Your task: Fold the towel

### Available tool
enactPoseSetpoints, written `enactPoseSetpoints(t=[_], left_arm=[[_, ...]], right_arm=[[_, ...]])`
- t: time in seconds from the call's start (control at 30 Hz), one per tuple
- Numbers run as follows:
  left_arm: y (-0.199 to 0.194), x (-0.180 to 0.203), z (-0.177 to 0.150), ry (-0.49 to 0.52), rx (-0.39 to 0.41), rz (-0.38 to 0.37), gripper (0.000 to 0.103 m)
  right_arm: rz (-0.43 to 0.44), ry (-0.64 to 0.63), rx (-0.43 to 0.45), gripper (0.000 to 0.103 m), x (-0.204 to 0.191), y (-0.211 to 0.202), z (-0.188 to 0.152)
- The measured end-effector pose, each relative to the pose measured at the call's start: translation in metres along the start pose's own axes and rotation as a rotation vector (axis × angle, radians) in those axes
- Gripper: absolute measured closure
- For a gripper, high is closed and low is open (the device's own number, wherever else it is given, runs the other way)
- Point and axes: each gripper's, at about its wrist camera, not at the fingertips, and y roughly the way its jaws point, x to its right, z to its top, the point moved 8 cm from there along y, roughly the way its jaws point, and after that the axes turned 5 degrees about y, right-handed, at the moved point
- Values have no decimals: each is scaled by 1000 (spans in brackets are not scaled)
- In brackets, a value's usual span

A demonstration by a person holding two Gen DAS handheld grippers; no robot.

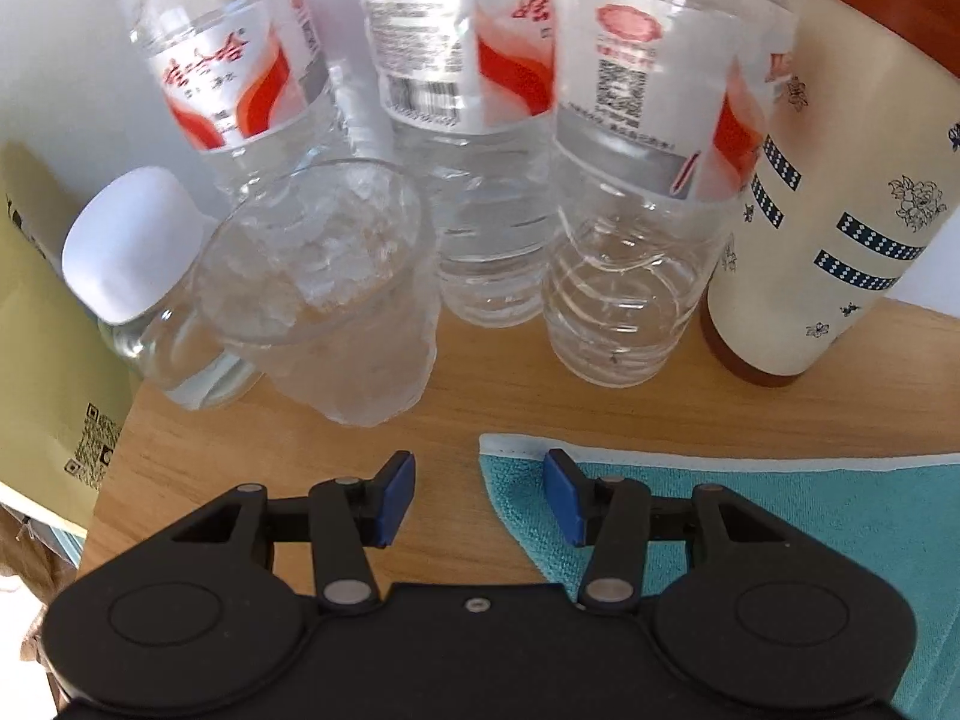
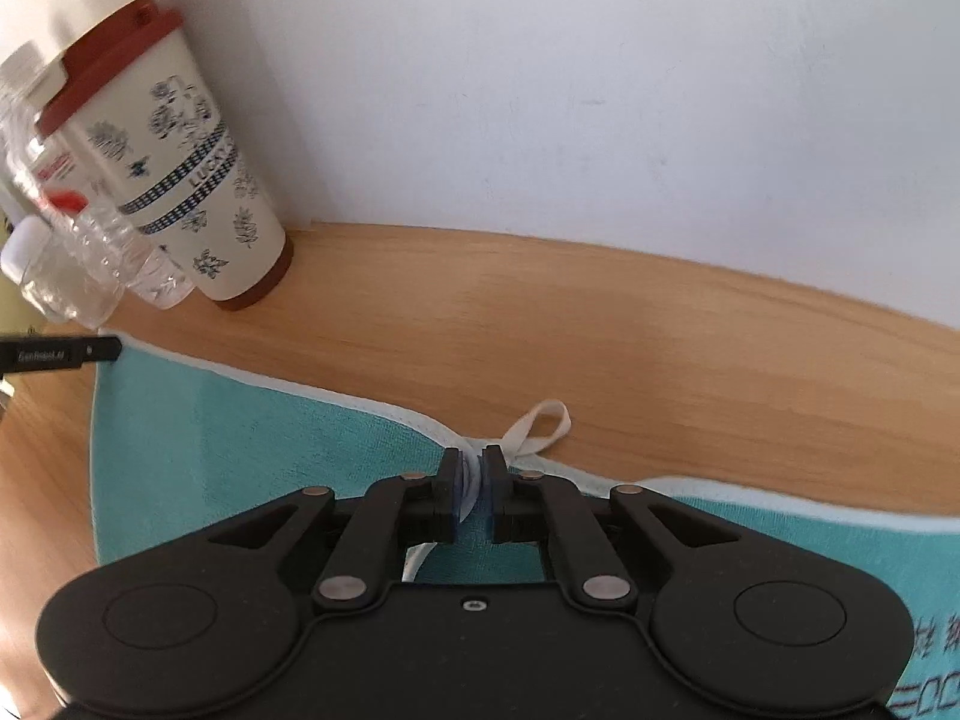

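A teal towel (image 1: 750,510) with a pale border lies flat on the wooden table (image 1: 468,414). My left gripper (image 1: 480,495) is open and straddles the towel's far left corner: the right blue pad rests over the cloth, the left pad over bare wood. In the right wrist view the same towel (image 2: 240,456) spreads across the table, and my right gripper (image 2: 474,480) is shut on its far edge, pinching the pale border just beside a white hanging loop (image 2: 540,420). A tip of the left gripper (image 2: 60,354) shows at the towel's left corner.
Close behind the left corner stand three clear water bottles (image 1: 474,138), a textured glass mug (image 1: 336,294), a small white-capped bottle (image 1: 126,246) and a cream cup with a brown lid (image 2: 174,162). A white wall (image 2: 570,78) backs the table. Bare wood (image 2: 660,348) lies behind the towel's right part.
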Motion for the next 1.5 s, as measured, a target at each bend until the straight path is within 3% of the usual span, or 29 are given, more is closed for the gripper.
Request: enactPoseSetpoints(t=[0.03, 0.07, 0.2, 0.27, 0.33, 0.37, 0.47, 0.53, 0.63, 0.77, 0.93, 1.0, 1.13, 1.27, 1.33, 1.4, 1.5], left_arm=[[-2, 0, 1, 0, 1, 3, 54], [-3, 0, 2, 0, 2, 5, 54], [-23, 2, 3, 5, 45, -7, 53], [-42, 6, 0, 14, 78, -6, 53], [-51, 17, -4, 17, 92, -29, 53], [-54, 23, -7, 19, 95, -41, 53], [-56, 42, -16, 24, 79, -102, 53], [-56, 70, -27, 66, 71, -146, 53], [-45, 107, -41, 175, 48, -138, 53], [-31, 114, -54, 188, -14, -105, 54], [-23, 112, -50, 186, -4, -104, 50], [-25, 115, -50, 193, -3, -99, 50], [-58, 108, -53, 156, 5, -112, 51], [-88, 124, -66, 202, 47, -166, 50], [-108, 142, -80, 211, 46, -234, 50], [-116, 158, -92, 206, 14, -294, 50], [-109, 169, -107, 277, -2, -257, 51]], right_arm=[[-16, -13, 19, 69, 3, -10, 2], [-24, -22, 28, 67, 4, -16, 2], [42, -33, -4, 66, 7, -60, -17], [139, 5, -76, 70, -1, -67, -41], [197, 10, -154, 93, -13, -64, -68], [209, 10, -176, 94, -17, -62, -79], [249, 27, -220, 94, -26, -63, -105], [226, -11, -245, 94, -29, -65, -122], [200, -37, -247, 98, -28, -65, -139], [202, 5, -246, 103, -21, -74, -148], [188, -48, -245, 103, -30, -78, -160], [196, -51, -258, 95, -30, -85, -161], [340, -25, -305, 95, -27, -118, -166], [457, -18, -372, 95, -28, -133, -184], [503, -30, -424, 95, -36, -130, -195], [508, -42, -451, 95, -41, -124, -203], [456, -55, -486, 95, -36, -112, -215]])
